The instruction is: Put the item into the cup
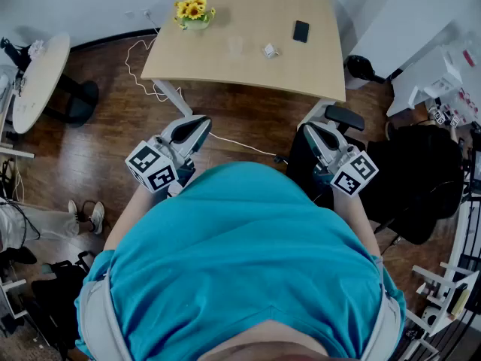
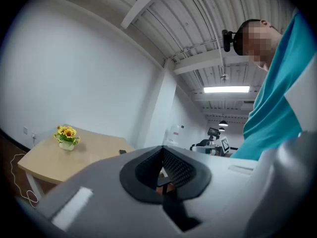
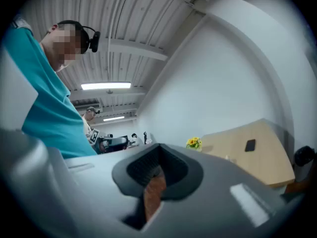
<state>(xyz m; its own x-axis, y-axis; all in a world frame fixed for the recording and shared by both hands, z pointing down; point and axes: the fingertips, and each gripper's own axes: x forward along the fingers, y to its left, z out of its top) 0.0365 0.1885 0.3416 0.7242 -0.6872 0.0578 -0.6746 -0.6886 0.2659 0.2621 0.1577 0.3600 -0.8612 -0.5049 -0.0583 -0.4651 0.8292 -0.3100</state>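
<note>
- Claws: left claw [image 1: 200, 122] and right claw [image 1: 310, 129] are both clenched on nothing, held close to the torso and well apart from the desk [image 1: 248, 72].
- Item [image 1: 270, 50]: a small white object on the desk, near the cup but apart from it, too small to identify. Judged light and rigid; pinch it across its narrow sides.
- Cup [image 1: 235, 46]: clear and upright. Judged light and easily tipped.
- Beyond: phone [image 1: 301, 31] and flower pot [image 1: 194, 13], not involved.

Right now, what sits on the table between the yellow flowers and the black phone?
In the head view, a faint clear cup and a small white item sit between the flowers and the phone.
</note>
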